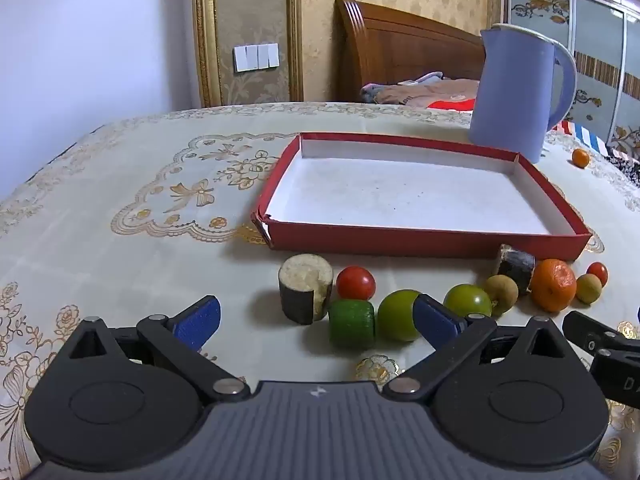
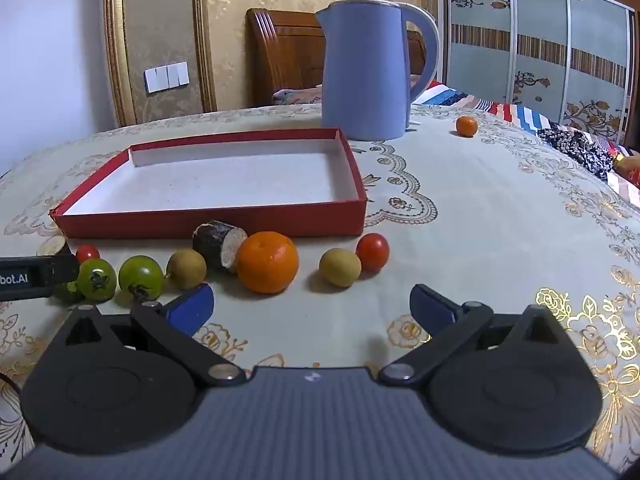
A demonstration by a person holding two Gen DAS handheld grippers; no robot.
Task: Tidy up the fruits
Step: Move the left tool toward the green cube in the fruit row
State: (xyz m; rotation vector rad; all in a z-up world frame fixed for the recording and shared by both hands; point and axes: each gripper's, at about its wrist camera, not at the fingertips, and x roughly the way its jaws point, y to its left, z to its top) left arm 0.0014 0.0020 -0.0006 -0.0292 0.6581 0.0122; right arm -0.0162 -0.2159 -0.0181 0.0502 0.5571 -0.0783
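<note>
Red-walled tray [image 1: 424, 242] sits empty mid-frame, fruit strung along its near edge from sugarcane stub [image 1: 306, 294] at left to orange [image 2: 267, 262] at right. Both the left gripper [image 1: 316, 318] and right gripper [image 2: 312, 306] gape wide, holding nothing. Round fruit could roll if nudged off-centre, like the stray tangerine [image 2: 467, 126] at upper right.

Right wrist view, left edge, mid-height: the black body of the left claw [image 2: 38, 276] carries white lettering, "bot.AI"; the start of the word is cut off by the frame edge.

Left wrist view, right edge, lower part: the black body of the right claw [image 1: 612, 360] shows pale raised letters, "D" and part of a second, possibly "A"; the rest is cut off.

Left wrist view, beyond the table: brown cloth [image 1: 424, 94] on the bed bears dark print, too small to read.
</note>
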